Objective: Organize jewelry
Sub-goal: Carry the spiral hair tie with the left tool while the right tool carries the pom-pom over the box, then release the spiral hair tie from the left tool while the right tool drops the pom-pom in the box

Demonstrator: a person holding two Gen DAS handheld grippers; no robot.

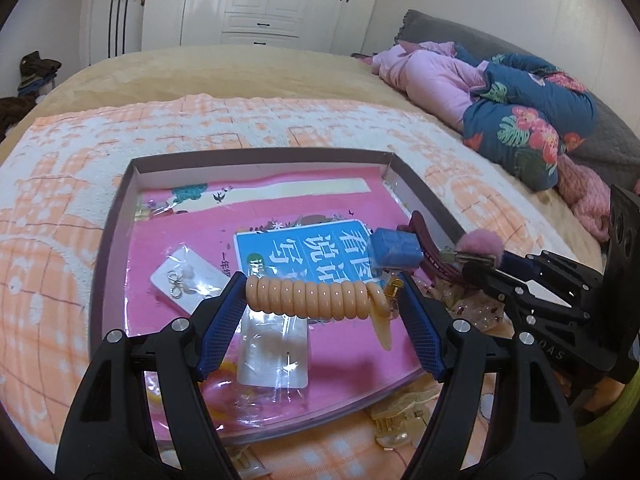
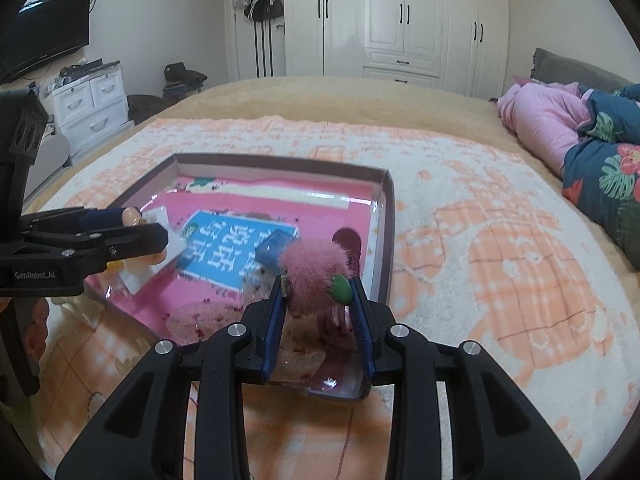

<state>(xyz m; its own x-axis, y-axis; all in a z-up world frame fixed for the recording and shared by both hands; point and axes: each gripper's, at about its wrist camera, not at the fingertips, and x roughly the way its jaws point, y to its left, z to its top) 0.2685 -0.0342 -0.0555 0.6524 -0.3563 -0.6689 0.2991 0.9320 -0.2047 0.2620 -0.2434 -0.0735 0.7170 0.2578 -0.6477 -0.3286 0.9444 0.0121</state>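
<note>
My left gripper (image 1: 322, 296) is shut on a peach spiral hair tie (image 1: 316, 295) and holds it above the shallow box (image 1: 256, 156) with the pink floor. My right gripper (image 2: 316, 284) is shut on a pink fluffy pompom hair clip (image 2: 314, 270) with a green bead, over the box's near right corner (image 2: 386, 216). The right gripper also shows in the left wrist view (image 1: 480, 258) with the pompom (image 1: 478, 241). An earring card in plastic (image 1: 188, 280) and a blue box (image 1: 394, 250) lie inside the box.
A blue booklet (image 1: 304, 248) and clear plastic packets (image 1: 274, 356) lie in the box. Translucent hair clips (image 1: 396, 416) lie on the orange-and-white blanket (image 2: 500, 248) by the box's near edge. Pink and floral bedding (image 1: 512, 112) is piled at the right.
</note>
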